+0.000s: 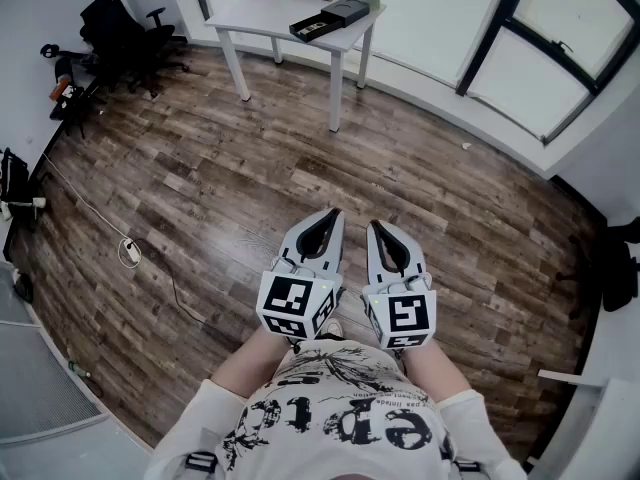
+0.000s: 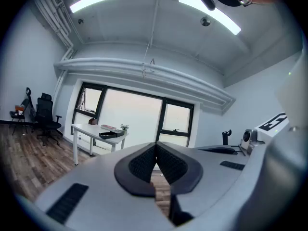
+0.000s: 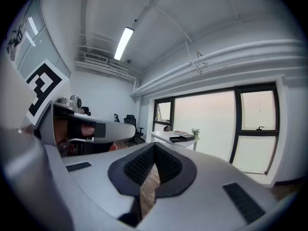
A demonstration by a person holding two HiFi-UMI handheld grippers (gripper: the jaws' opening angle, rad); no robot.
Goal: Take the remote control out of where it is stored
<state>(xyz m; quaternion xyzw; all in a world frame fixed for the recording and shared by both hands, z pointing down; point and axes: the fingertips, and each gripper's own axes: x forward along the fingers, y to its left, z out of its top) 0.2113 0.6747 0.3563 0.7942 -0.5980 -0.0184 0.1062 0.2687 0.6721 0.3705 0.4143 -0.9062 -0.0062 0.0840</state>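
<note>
Standing well back from a white table (image 1: 262, 13) by the window (image 1: 560, 63), a person (image 1: 340, 413) holds the left gripper (image 1: 332, 215) and right gripper (image 1: 374, 226) side by side, both tongs pressed together on nothing. The remote control itself cannot be made out; a black box (image 1: 330, 20) on the table is its likely store. Arriving with tongs unopened could shove the box toward the table's near edge, and a one-sided pull might drag it along with the remote
</note>
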